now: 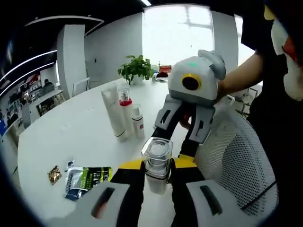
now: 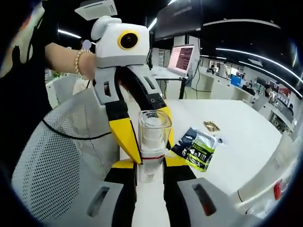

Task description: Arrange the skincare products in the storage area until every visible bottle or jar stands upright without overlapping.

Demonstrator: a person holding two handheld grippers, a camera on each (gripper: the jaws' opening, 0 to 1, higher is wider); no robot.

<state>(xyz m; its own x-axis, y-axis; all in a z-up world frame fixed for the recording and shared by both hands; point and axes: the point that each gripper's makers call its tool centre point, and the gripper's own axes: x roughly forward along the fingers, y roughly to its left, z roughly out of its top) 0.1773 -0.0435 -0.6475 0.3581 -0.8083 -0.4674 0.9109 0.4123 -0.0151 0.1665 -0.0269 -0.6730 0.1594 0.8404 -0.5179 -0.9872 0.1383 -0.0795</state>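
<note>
Left tool (image 1: 156,166) and right tool (image 2: 150,163) both clamping clear-capped bottle (image 1: 156,163) (upright, over white table (image 1: 85,137))

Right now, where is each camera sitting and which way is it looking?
Left gripper view: rides the left hand-held gripper, looking across the white table at three upright bottles, a plant and windows; the person's arm shows.
Right gripper view: rides the right hand-held gripper, looking across the table toward a laptop and office; a braceleted wrist shows.
Shared: the clear-capped bottle, gripped from opposite sides, the mesh chair and the green packet.
</note>
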